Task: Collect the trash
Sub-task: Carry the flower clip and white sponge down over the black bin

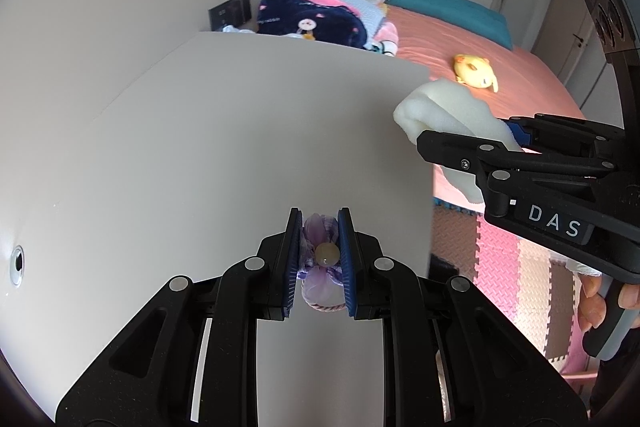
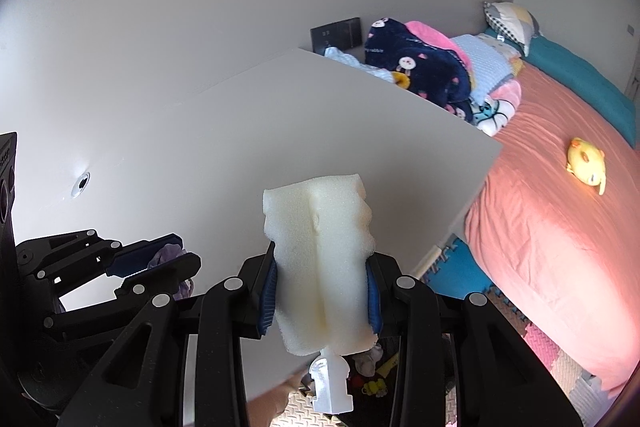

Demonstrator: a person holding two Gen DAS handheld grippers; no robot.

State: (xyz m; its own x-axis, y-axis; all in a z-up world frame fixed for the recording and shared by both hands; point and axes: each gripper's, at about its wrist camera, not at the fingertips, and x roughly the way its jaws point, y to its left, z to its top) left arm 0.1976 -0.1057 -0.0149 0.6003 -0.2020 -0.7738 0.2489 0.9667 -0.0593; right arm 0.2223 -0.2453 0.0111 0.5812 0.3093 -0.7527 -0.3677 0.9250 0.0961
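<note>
Two pieces of trash are already picked up, neither binned; no bin shows. The white foam block, squashed and ragged-edged, sits bottom centre, clamped in the right hand-held gripper. The left hand-held gripper pinches a purple crumpled wrapper above the white surface.

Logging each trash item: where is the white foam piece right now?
The white foam piece sits clamped in the right tool, held over the white tabletop, with the bed to its right.
</note>
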